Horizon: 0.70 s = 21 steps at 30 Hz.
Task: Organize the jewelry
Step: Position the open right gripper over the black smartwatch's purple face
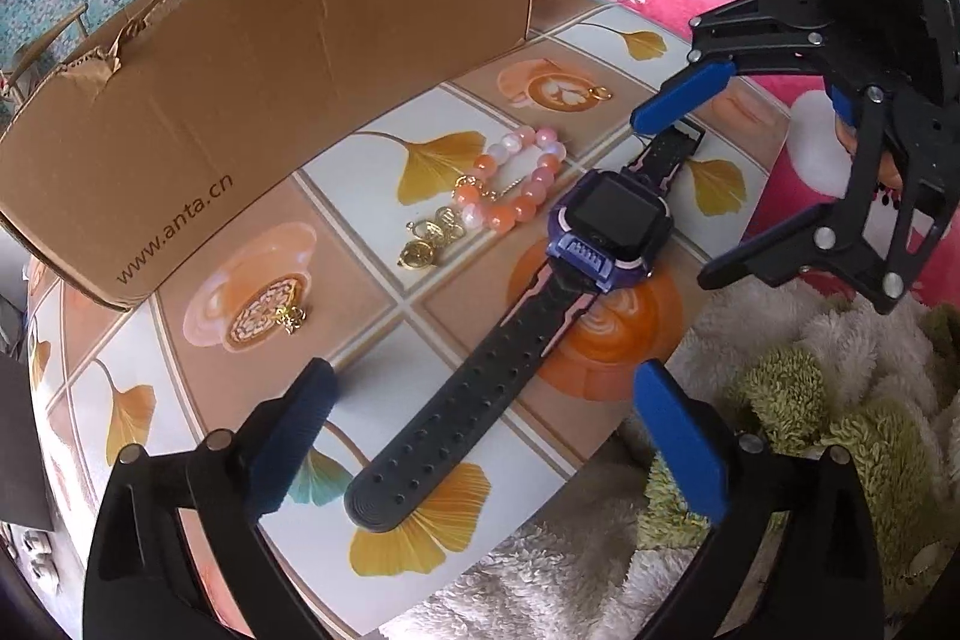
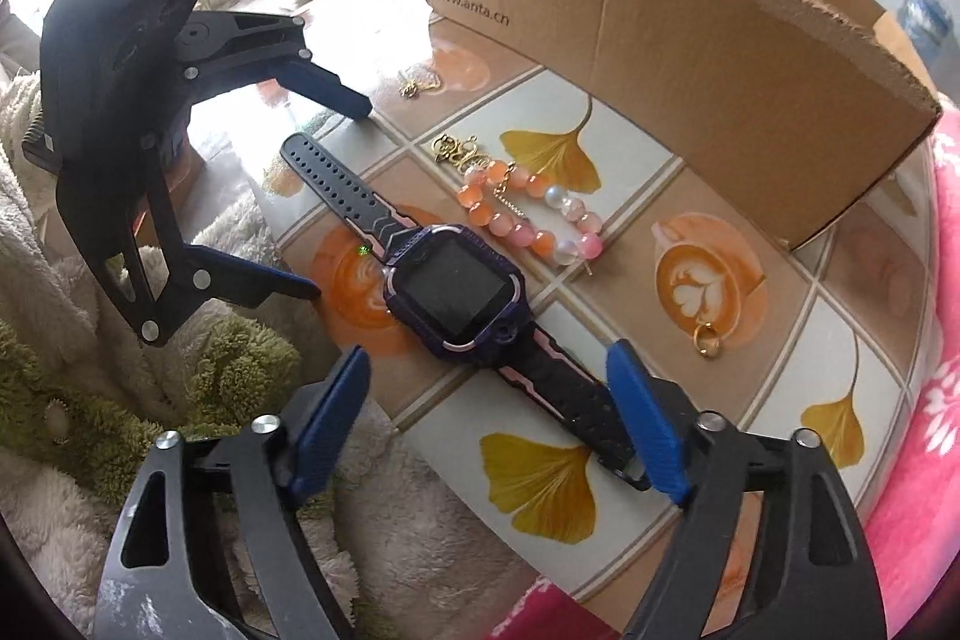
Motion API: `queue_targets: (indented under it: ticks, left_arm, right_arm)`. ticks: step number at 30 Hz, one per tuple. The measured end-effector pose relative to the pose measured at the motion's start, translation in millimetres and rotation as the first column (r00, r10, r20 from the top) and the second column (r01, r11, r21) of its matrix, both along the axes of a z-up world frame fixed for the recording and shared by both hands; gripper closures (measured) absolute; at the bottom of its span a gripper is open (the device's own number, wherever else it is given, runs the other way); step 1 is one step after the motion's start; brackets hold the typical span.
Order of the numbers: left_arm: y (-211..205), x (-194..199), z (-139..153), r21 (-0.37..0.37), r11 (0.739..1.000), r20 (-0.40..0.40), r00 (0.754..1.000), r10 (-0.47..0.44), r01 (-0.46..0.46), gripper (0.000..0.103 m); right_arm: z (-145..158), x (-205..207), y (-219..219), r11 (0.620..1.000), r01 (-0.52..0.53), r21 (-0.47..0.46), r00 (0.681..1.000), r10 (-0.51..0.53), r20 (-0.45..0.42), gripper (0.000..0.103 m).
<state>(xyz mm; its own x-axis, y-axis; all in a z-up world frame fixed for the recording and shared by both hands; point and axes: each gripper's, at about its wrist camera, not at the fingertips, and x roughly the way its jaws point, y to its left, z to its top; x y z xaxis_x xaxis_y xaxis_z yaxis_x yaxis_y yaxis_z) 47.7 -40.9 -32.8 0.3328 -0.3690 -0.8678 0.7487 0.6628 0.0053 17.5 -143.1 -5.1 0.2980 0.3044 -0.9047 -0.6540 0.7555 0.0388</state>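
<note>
The box (image 1: 252,58) standing on the tabletop (image 1: 372,280) reads "www.anta.cn" along its side. The watch (image 1: 612,214) lies flat on the tabletop beside the bead bracelet (image 1: 522,178), with a ring (image 2: 708,340) further off. Both the left claw (image 1: 480,436) and right claw (image 2: 489,424) gape, clamping nothing.
</note>
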Motion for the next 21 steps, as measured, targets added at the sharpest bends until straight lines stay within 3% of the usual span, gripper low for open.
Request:
queue_targets:
  ticks: [9,16,21]
  left_arm:
    - [-4.0,0.8,-0.7,0.027,1.000,-0.016,1.000,0.007,-0.007,0.005]
    - [-6.1,2.4,-1.6,0.062,0.998,-0.011,1.000,-0.010,0.011,0.004]
    - [-12.3,-6.1,-6.8,0.138,0.989,0.049,0.997,-0.055,0.048,0.004]
  right_arm:
    - [-9.9,-1.8,-15.7,0.996,0.019,0.082,1.000,-0.018,-0.018,0.008]
    - [-11.5,-4.3,-21.9,0.994,-0.012,0.107,1.000,0.010,0.014,0.008]
    - [-11.2,-2.0,-34.9,0.987,-0.015,0.157,1.000,0.012,0.016,0.008]
